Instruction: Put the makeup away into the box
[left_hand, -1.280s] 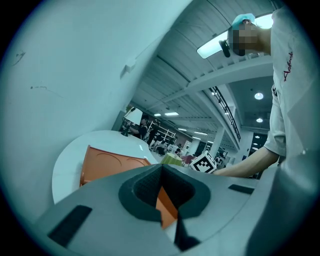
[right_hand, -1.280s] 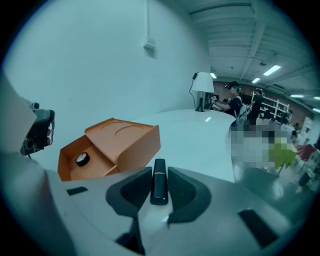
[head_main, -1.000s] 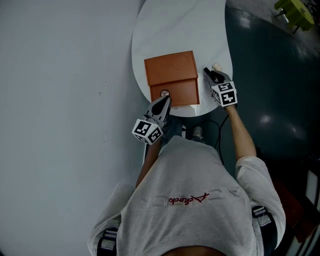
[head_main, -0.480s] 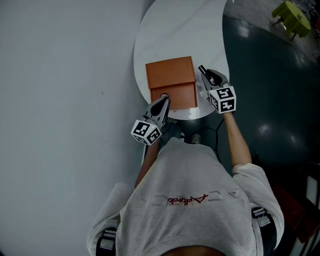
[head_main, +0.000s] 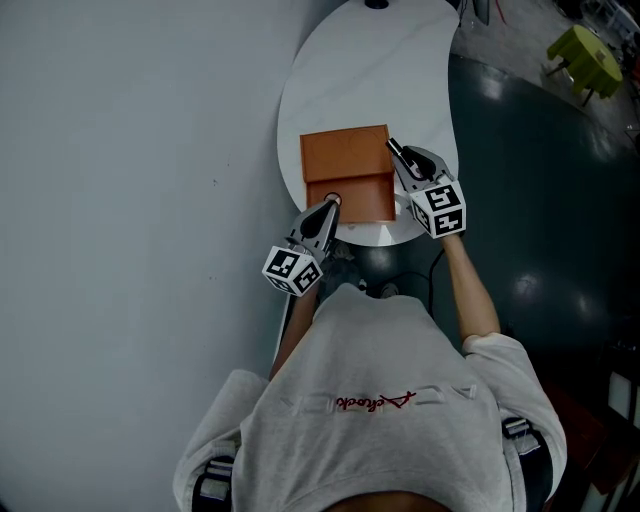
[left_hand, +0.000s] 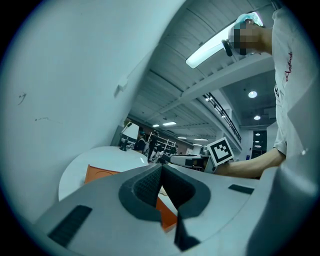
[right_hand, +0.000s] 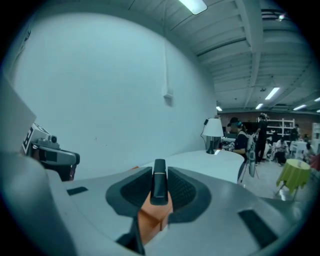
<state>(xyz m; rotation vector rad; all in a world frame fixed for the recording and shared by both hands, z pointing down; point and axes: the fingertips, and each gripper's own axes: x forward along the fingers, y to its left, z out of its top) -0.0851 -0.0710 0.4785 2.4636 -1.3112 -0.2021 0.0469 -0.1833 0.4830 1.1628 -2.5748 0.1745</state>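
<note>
An orange box (head_main: 345, 160) sits closed on the round white table (head_main: 380, 70). My right gripper (head_main: 400, 160) hovers over the box's right edge, shut on a slim black makeup tube (head_main: 393, 150). In the right gripper view the tube (right_hand: 159, 181) stands upright between the pads of the right gripper (right_hand: 159, 194), with the box (right_hand: 151, 219) below. My left gripper (head_main: 328, 205) has its tips at the box's near edge. Its pads (left_hand: 150, 186) meet at the left gripper's tip (left_hand: 161, 172). Whether they nip anything is hidden.
A pale wall runs along the table's left side. A table lamp (right_hand: 213, 131) stands at the table's far end. Dark floor lies to the right, with a yellow-green stool (head_main: 585, 45) at the top right. The person's torso fills the lower part of the head view.
My right gripper has risen and swung left with the black tube, from beside the box to over its right edge. The left gripper has lifted slightly at the box's near edge.
</note>
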